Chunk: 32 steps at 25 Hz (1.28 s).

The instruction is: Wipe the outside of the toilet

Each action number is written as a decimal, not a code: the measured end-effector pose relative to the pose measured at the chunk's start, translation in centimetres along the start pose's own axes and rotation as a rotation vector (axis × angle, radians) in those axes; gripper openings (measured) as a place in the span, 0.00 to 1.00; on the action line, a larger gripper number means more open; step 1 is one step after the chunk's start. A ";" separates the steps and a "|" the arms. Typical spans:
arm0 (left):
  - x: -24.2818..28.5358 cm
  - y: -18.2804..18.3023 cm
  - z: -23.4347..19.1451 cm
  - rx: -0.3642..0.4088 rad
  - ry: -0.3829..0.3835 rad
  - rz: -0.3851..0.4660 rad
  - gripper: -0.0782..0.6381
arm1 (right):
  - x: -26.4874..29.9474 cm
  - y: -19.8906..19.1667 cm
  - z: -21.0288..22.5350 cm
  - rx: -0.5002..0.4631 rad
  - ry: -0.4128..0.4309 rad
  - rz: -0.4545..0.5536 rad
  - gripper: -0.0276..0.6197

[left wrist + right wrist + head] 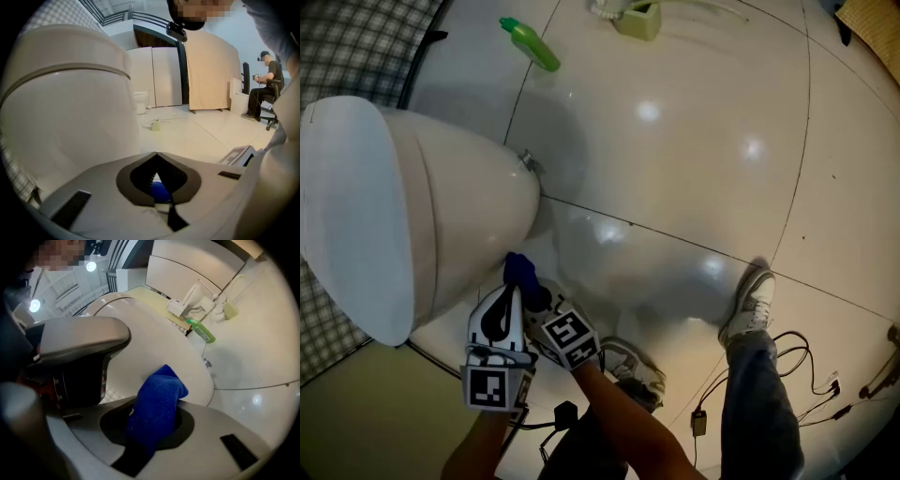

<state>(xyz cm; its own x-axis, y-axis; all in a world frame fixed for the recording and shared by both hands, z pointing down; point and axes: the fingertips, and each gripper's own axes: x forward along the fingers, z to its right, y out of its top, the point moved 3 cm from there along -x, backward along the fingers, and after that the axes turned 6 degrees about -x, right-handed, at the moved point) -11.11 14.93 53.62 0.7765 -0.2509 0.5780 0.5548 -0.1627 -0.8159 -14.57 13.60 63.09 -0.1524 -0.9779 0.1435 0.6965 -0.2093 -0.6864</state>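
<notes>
Right gripper (155, 425) clamps blue cloth (159, 397) against the toilet (154, 333), left gripper (156, 159) closed just beside.

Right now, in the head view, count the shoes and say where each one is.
2. The right shoe stands right of centre; the left shoe is lower, near the middle, partly covered by the person's forearm.

Toilet (441, 216) is set on the floor (694, 169), at left. Cloth (520, 272) is held at its near side, between the right gripper (536, 298) fingers. Left gripper (508, 298) is placed just beside, to the left. Bottle (530, 44) is laid on the floor behind the toilet.
</notes>
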 end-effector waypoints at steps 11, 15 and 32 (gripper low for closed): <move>6.2 -0.9 3.8 0.054 -0.116 -0.010 0.12 | -0.9 4.2 13.1 -0.018 -0.186 0.047 0.15; 9.4 -2.7 3.8 0.086 -0.156 -0.008 0.12 | 2.4 3.9 17.4 -0.062 -0.172 0.026 0.15; 2.3 -9.2 0.9 -0.039 0.000 -0.112 0.12 | 2.0 -9.1 7.6 0.041 -0.020 -0.186 0.15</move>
<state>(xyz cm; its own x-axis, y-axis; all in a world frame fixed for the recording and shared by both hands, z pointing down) -14.19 16.70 62.46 0.7100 -0.2292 0.6658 0.6263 -0.2265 -0.7459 -15.89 13.50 75.04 -0.2680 -0.9219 0.2797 0.6857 -0.3865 -0.6168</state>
